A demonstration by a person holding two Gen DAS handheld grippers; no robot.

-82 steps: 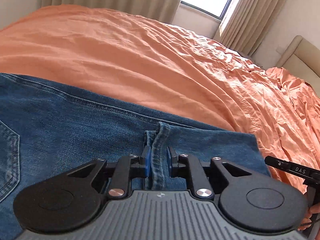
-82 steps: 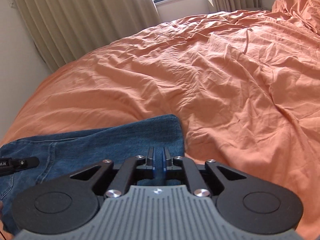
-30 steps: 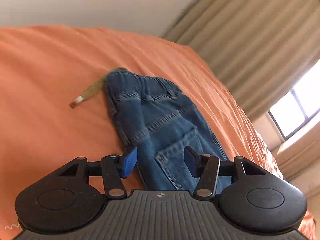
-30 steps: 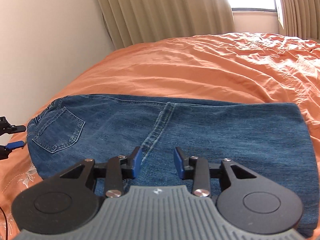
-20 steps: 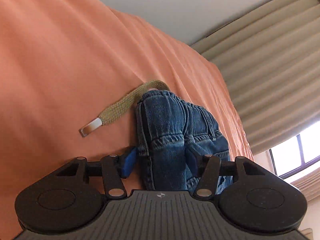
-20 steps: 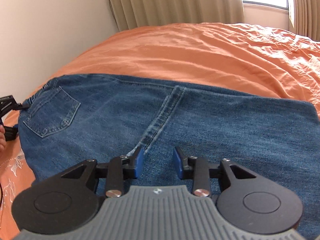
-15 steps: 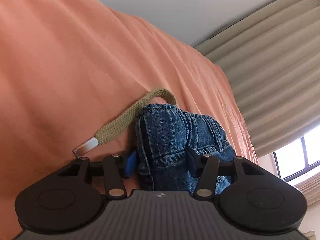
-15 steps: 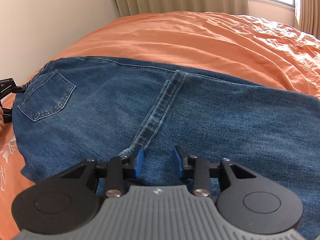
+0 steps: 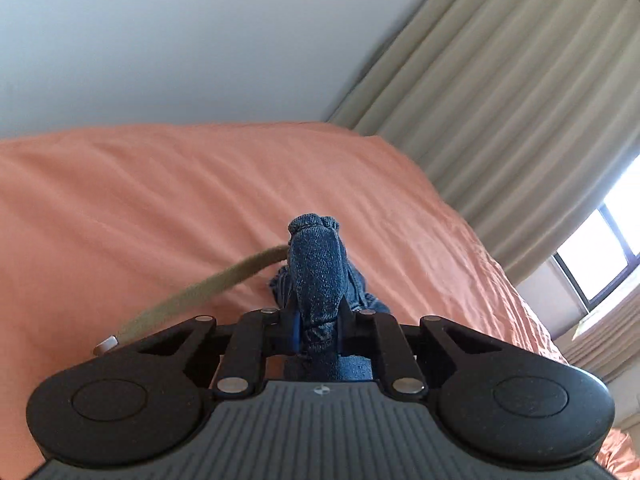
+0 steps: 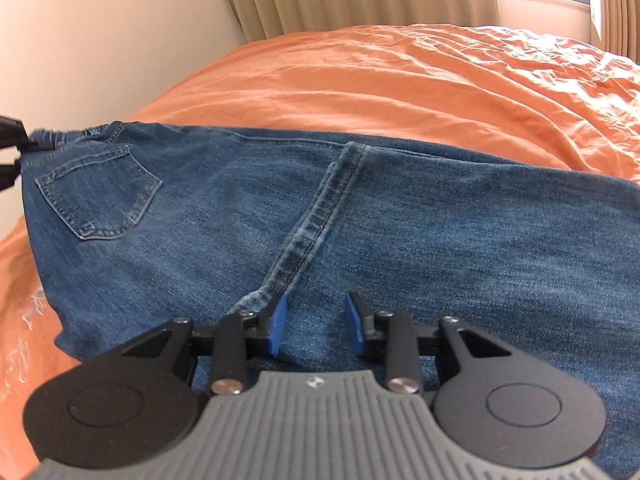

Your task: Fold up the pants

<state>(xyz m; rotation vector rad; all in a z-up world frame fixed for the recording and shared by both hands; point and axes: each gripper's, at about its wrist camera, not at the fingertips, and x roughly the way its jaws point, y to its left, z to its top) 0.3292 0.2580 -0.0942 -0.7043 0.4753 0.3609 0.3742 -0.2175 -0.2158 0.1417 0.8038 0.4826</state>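
Gripping the waistband end of the blue denim pants point(image 10: 360, 216), left tongs point(image 9: 318, 330) have just closed on it; long axis runs left–right; right tongs point(image 10: 316, 322) stand apart, empty, at the near edge.

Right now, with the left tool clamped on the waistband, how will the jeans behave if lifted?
Probably floppy: the jeans bunch inside the left tool. Likely heavyish, thick denim. The drawstring will probably dangle.

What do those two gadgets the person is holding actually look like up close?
Both look alike. The left tongs and right tongs have thin black linkage arms with silver rivets, tipped with blue pads. Behind sit two round black discs flanking a ribbed grey body with a small round mark. No cables, sleeves or hands show.
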